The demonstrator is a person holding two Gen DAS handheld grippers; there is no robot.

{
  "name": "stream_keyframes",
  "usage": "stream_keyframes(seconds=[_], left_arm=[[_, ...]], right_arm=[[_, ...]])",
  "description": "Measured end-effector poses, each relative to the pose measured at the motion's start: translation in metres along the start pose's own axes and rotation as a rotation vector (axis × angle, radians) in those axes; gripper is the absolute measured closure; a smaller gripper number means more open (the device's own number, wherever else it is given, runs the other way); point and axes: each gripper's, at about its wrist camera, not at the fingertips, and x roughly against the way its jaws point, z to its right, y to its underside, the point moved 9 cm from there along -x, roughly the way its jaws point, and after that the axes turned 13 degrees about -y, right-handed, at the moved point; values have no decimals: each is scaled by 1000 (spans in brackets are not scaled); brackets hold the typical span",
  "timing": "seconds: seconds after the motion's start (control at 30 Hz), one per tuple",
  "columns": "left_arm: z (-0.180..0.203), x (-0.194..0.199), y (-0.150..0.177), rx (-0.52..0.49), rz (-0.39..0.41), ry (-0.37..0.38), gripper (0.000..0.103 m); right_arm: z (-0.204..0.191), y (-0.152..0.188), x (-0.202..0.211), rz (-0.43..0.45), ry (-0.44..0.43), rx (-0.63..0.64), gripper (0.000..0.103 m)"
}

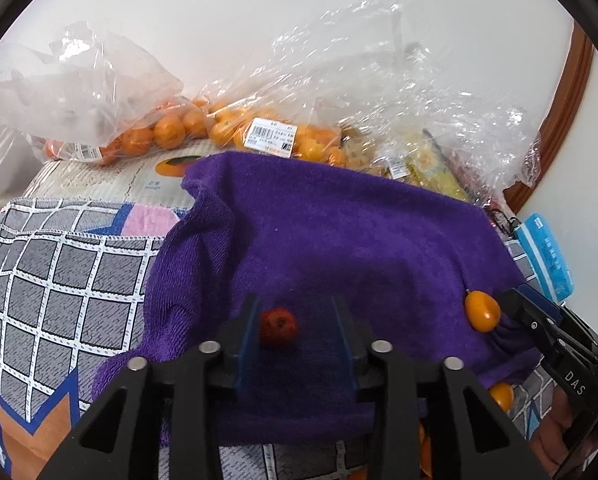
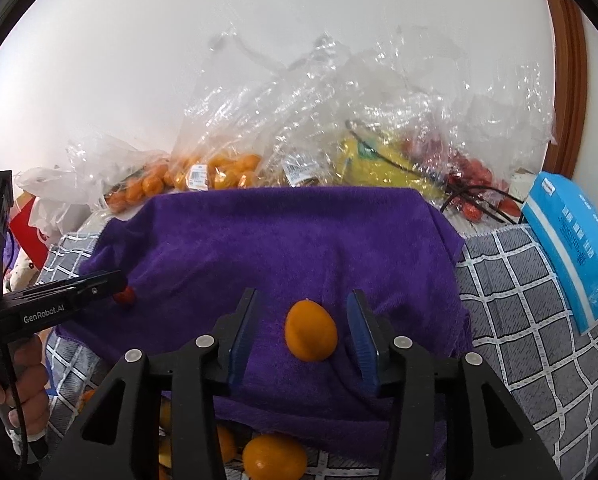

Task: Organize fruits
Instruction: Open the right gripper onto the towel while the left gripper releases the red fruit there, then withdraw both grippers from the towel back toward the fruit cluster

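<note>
A purple towel (image 1: 339,240) lies spread over a patterned cloth. On it rests a small red fruit (image 1: 278,327), between the blue pads of my left gripper (image 1: 295,316). It sits close to the left pad with a gap on the right, so these jaws are open. A small oval orange fruit (image 2: 310,330) lies on the towel (image 2: 279,240) between the fingers of my right gripper (image 2: 302,312), which is open with space on both sides. The right gripper (image 1: 511,300) shows beside that orange fruit (image 1: 482,311) in the left wrist view. The left gripper (image 2: 115,280) reaches the red fruit (image 2: 124,296) in the right wrist view.
Clear plastic bags of oranges (image 1: 171,132) and other produce (image 2: 379,160) are piled at the back against the wall. A blue box (image 2: 575,240) lies to the right. More orange fruits (image 2: 274,456) sit below the towel's near edge. A person's hand (image 2: 23,392) holds the left gripper.
</note>
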Motion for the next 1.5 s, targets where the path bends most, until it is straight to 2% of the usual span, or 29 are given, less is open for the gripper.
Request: stream_keyframes(seconds=[0.03, 0.13, 0.33, 0.53, 0.77, 0.97, 1.07, 1.2, 1.33, 1.5], left_arm=[[1, 3, -1, -1, 7, 1, 62], [5, 13, -4, -25, 40, -4, 62], [12, 43, -11, -30, 90, 29, 62], [13, 73, -6, -45, 115, 45, 62], [-4, 104, 11, -58, 155, -16, 62], [-8, 123, 32, -76, 133, 0, 62], [-10, 132, 40, -85, 139, -9, 62], [-10, 145, 52, -97, 142, -7, 62], [-10, 150, 62, -87, 123, 3, 62], [-9, 156, 71, -100, 125, 0, 62]], right_arm=[[-2, -2, 3, 12, 8, 14, 57], [-6, -8, 14, 53, 37, 41, 49], [-15, -10, 42, 65, 31, 32, 48], [-19, -6, 79, 104, 99, -1, 47], [-22, 7, 110, 123, 56, -127, 47], [-36, 9, 134, 161, 60, -105, 47], [-45, 12, 145, 190, 37, -98, 38], [-53, 24, 149, 151, 35, -82, 38], [-60, 40, 148, 84, 46, -60, 33], [-68, 53, 151, 85, 63, -28, 32]])
